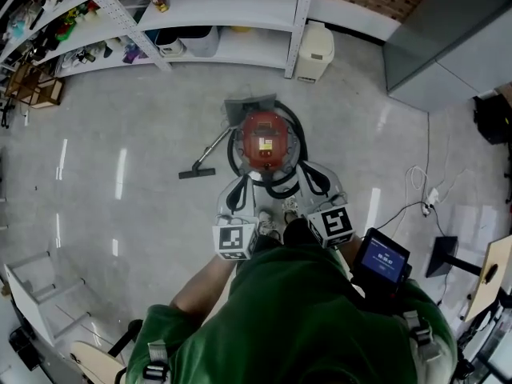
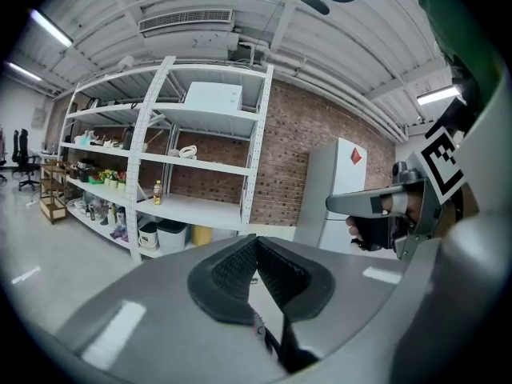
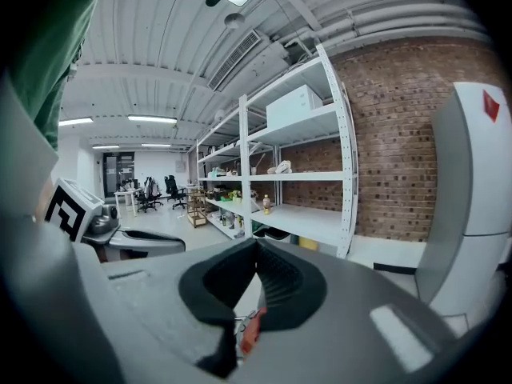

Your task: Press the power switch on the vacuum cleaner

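Left tongs & right tongs: both closed tip to tip, nothing between. Grey shells, black ribbed pads. Held level near chest, aimed at shelves, not down; prob. not yet reaching.
Vacuum cleaner: on glossy grey floor, just ahead of person, in front of shelves. Red domed drum; black ribbed hose looped round it; metal tube w/ flat nozzle lying beside it.
Switch: presumably on dome top, too small to pick out. Closed tips suit poking a button.
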`<action>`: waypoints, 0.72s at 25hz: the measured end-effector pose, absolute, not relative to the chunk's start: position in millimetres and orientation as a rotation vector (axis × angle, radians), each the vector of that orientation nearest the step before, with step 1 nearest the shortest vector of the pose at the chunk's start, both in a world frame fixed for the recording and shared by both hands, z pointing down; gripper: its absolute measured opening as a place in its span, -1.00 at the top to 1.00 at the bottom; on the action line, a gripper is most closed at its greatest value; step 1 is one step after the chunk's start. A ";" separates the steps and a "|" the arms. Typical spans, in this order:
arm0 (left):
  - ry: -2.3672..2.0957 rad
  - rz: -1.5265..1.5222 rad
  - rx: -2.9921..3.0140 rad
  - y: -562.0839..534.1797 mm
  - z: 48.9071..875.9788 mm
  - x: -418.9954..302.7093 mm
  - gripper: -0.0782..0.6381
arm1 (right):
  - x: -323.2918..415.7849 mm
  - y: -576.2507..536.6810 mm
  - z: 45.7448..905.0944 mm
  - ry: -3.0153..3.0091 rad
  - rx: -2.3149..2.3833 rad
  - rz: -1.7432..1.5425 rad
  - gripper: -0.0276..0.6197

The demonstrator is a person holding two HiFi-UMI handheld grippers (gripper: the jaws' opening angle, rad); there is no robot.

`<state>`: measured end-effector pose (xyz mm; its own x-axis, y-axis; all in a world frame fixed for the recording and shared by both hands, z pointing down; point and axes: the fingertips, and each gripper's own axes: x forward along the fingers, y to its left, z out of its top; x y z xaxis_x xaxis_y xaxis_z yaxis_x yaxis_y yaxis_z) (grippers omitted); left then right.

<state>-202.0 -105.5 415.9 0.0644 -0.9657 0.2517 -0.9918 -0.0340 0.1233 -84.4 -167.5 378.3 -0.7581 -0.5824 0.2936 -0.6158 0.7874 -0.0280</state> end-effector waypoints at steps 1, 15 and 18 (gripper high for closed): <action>-1.978 0.154 2.069 -109.3 420.1 -202.1 0.76 | -85.2 -172.8 381.9 -2.708 0.918 0.180 0.91; -1.961 0.311 1.936 -176.1 478.0 -196.0 0.76 | -85.7 -253.7 442.4 -2.695 0.795 0.289 0.91; -1.953 0.345 1.908 -186.0 496.8 -196.2 0.76 | -87.4 -265.3 462.6 -2.681 0.760 0.313 0.91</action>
